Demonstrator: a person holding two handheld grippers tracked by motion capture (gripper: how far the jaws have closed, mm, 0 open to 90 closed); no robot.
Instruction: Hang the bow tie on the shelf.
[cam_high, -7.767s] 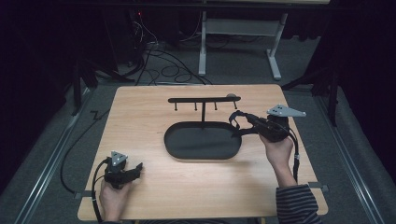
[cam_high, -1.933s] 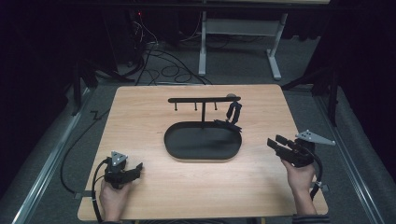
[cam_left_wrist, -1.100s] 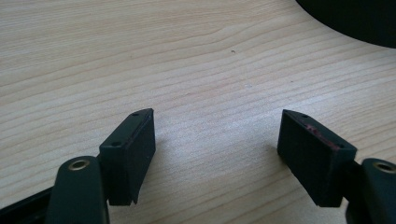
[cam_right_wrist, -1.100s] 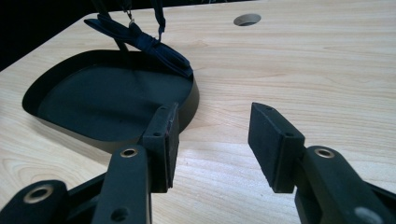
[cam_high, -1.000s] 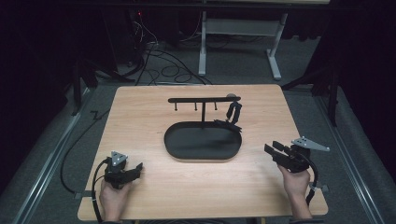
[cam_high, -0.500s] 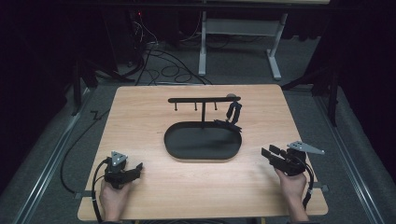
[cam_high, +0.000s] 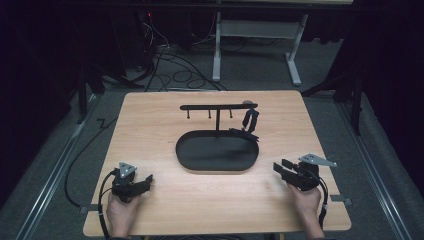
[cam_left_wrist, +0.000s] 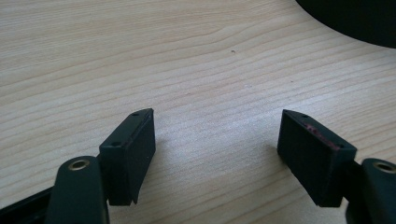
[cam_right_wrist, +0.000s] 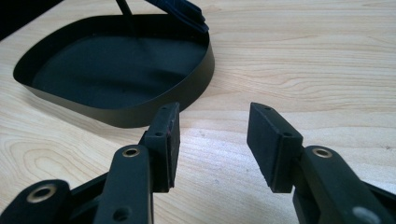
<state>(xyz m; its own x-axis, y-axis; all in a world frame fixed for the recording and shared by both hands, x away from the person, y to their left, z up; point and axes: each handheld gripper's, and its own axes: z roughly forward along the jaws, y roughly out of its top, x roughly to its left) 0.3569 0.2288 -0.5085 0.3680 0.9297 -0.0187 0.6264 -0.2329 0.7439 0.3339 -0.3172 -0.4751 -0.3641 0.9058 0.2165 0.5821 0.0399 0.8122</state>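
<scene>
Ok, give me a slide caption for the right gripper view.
Open right gripper resting low over the wooden table, facing the black oval tray of the hanger stand.

Dark item on the stand (cam_high: 249, 121): right of centre in the high view, too small to identify.
Tray (cam_left_wrist: 355, 18): cut off by the upper right corner in the left gripper view.
Forearms: cut by the bottom edge.

A light wooden rectangular table (cam_high: 150, 125) carries a black oval metal tray-stand (cam_high: 217, 152) at centre; both hand-held grippers rest near six o'clock.
</scene>
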